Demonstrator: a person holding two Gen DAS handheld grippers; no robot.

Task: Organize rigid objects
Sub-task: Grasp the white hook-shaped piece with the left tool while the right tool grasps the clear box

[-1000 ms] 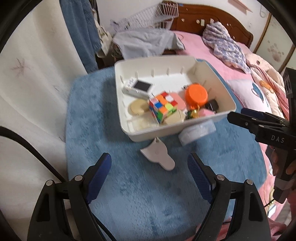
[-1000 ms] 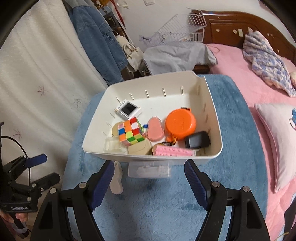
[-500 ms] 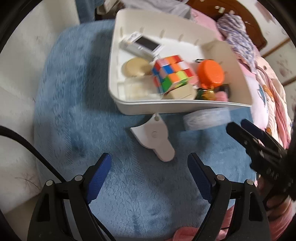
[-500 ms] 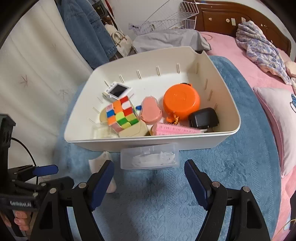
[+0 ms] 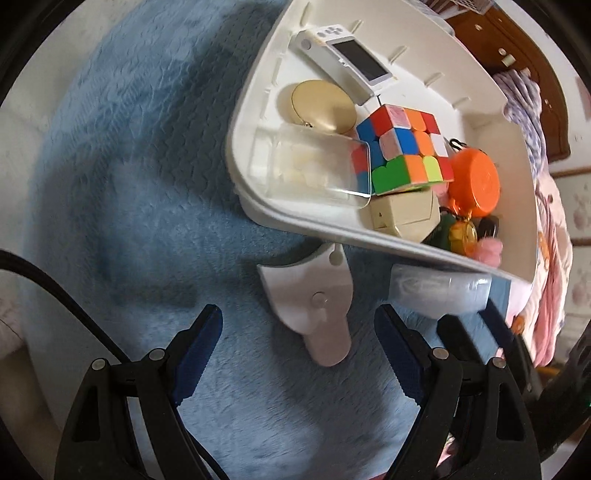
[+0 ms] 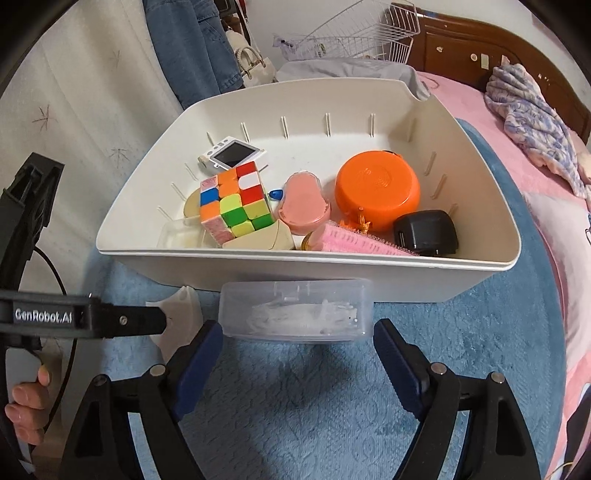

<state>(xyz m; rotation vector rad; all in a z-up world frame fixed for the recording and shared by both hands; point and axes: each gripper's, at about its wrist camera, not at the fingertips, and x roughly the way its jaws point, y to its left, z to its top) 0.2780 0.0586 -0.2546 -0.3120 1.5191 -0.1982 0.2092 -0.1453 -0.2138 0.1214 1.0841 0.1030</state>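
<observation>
A flat white plastic piece [image 5: 314, 306] lies on the blue mat just in front of the white bin [image 5: 332, 236]. My left gripper [image 5: 298, 317] hangs open over it, a finger on either side, pads clear of it. A clear lidded box [image 6: 295, 310] rests against the bin's front wall [image 6: 295, 266]. My right gripper [image 6: 299, 332] straddles its near edge; its jaws are opening and the pads do not press on it. In the bin lie a colour cube [image 6: 236, 203], an orange round case [image 6: 376, 188], a black charger [image 6: 424, 232] and a small white screen device [image 6: 232, 155].
The blue fluffy mat [image 6: 332, 406] covers the surface around the bin. A pink bed with a pillow [image 6: 569, 258] borders the right side. A wire basket [image 6: 369, 33] and a denim jacket [image 6: 192, 44] stand behind. A hand [image 6: 26, 406] holds the left tool.
Both grippers have sunk toward the mat. The left view has rolled, and the white piece now sits between its fingers. The clear box has come up to the right fingertips.
</observation>
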